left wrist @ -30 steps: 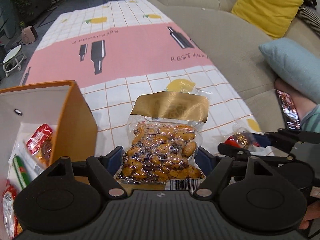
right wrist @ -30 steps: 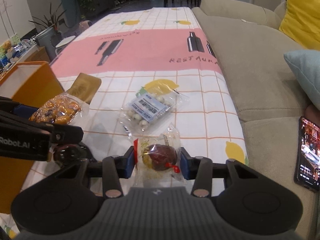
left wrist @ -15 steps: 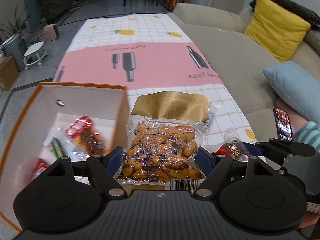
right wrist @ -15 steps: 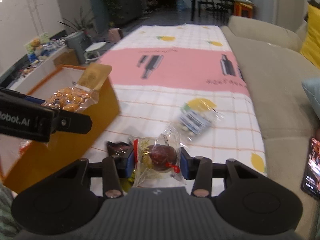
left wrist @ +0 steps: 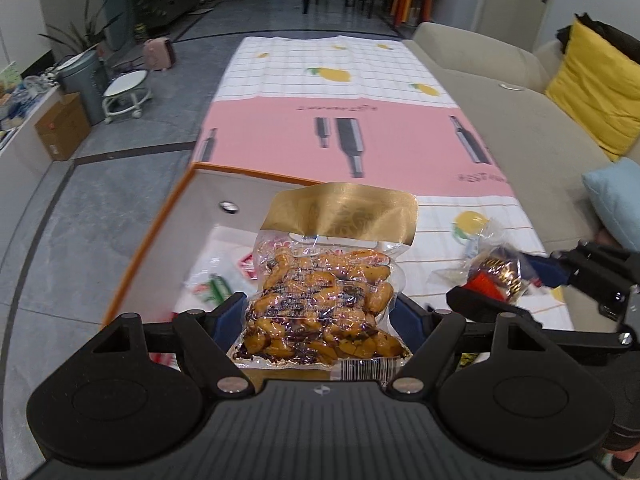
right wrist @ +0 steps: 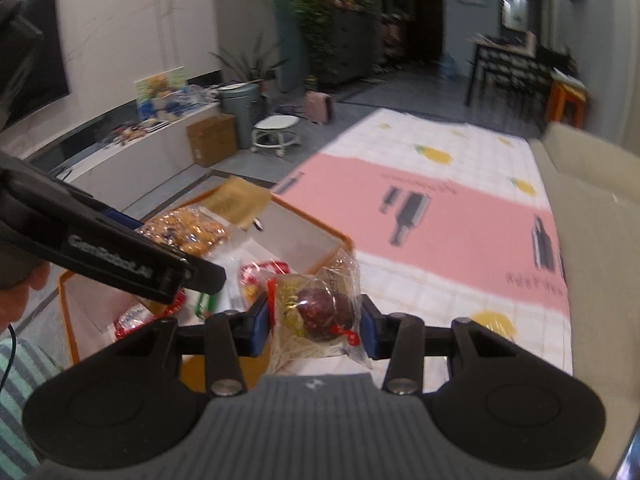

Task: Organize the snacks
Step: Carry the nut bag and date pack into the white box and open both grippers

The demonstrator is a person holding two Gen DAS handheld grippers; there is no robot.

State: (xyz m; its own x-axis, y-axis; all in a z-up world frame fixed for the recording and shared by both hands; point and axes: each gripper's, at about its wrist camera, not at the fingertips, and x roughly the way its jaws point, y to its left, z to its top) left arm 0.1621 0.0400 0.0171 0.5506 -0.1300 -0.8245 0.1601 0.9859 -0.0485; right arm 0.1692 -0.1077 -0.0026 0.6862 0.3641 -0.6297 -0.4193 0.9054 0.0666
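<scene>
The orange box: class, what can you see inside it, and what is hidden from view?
Inside the orange box lie a red-and-white packet and a green-and-white packet on its white floor. The big snack bag held above covers the rest, so more contents cannot be ruled out.

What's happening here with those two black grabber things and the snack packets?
A person is sorting snacks with a handheld gripper in each hand. The left gripper holds a gold-topped bag of glazed snacks over the open orange box, which already has a few packets inside. The right gripper holds a small clear packet with a dark round snack beside the box, above the lemon-print tablecloth.
</scene>
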